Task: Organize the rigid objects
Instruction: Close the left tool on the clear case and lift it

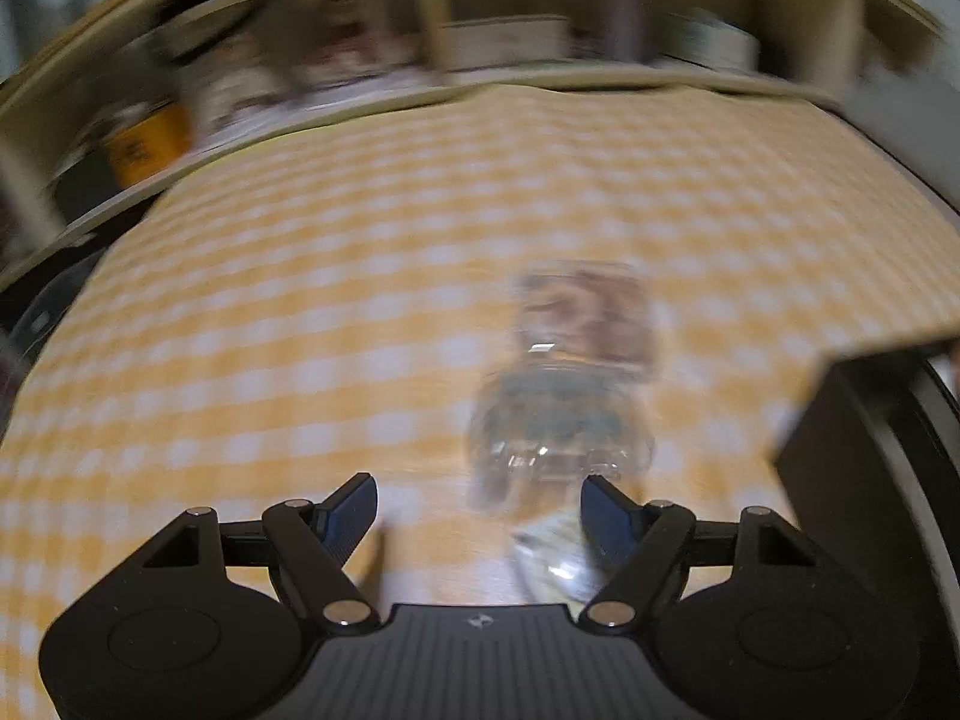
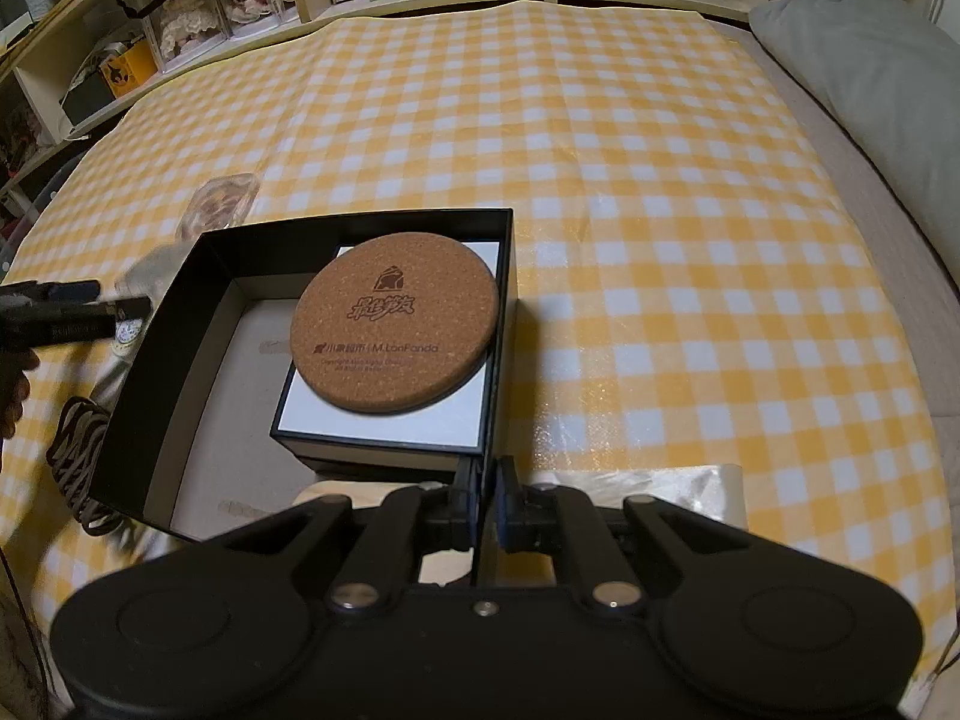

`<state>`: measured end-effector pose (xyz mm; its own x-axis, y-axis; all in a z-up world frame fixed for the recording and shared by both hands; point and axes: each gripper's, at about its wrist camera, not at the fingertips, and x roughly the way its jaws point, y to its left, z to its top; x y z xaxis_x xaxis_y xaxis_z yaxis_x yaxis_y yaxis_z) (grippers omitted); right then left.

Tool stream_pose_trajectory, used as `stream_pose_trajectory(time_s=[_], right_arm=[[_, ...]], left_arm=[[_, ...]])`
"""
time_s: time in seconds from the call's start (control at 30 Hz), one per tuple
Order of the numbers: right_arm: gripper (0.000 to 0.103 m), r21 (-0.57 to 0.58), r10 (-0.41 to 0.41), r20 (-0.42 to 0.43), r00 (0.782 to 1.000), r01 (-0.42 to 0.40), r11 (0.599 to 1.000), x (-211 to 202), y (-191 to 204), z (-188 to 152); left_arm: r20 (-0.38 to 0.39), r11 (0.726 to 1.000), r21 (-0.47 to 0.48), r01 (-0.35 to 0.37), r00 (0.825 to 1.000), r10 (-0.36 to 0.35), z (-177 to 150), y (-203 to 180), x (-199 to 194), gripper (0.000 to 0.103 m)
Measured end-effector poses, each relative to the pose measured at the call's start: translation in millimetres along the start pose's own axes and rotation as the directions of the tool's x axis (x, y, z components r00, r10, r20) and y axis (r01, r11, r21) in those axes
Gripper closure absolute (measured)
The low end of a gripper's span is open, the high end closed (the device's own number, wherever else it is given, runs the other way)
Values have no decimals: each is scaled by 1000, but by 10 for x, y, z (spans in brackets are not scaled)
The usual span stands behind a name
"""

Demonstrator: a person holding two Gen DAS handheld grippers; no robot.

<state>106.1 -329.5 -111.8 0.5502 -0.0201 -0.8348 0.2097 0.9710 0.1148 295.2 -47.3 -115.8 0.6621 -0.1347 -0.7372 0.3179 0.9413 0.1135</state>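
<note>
A black open box (image 2: 180,324) stands on the yellow checked cloth; its corner shows at the right of the left wrist view (image 1: 864,450). Inside lie a smaller white-topped box (image 2: 384,420) and a round cork coaster (image 2: 393,321) on it. My right gripper (image 2: 487,495) is shut on the box's near wall. My left gripper (image 1: 479,504) is open, blurred by motion, low over a clear plastic packet with a brown figure (image 1: 570,372) that lies just ahead of its right finger. The left gripper (image 2: 120,306) also shows left of the box, with the packet (image 2: 219,204) beyond.
Shelves with boxes and trinkets (image 2: 198,18) run along the far edge. A grey cushion (image 2: 864,60) lies at the right. A dark coiled cord (image 2: 78,462) lies left of the box. A strip of clear tape (image 2: 690,480) lies near the front edge.
</note>
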Motion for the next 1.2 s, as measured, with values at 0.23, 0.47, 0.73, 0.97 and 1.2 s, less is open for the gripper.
stream_pose_trajectory(time_s=[0.23, 0.47, 0.73, 0.97, 1.2], right_arm=[[96, 0, 0, 0, 1000, 0, 1000, 3, -1, 2], [96, -1, -2, -1, 1000, 2, 1000, -4, 9, 5], [96, -17, 6, -7, 1000, -6, 1000, 13, 1, -12], [96, -14, 4, -7, 1000, -4, 1000, 2, 0, -8], [96, -16, -1, -6, 1000, 1, 1000, 0, 8, -3]], left_arm=[[-23, 997, -65, 42, 999, -43, 45, 200, 8, 11], [37, 974, 208, 93, 994, -103, 138, -44, 23, 2], [44, 966, 232, 114, 991, -127, 160, -105, 386, 2], [46, 973, 192, 125, 990, -136, 154, -113, 482, 11], [53, 975, 190, 116, 990, -128, 186, -221, 461, 30]])
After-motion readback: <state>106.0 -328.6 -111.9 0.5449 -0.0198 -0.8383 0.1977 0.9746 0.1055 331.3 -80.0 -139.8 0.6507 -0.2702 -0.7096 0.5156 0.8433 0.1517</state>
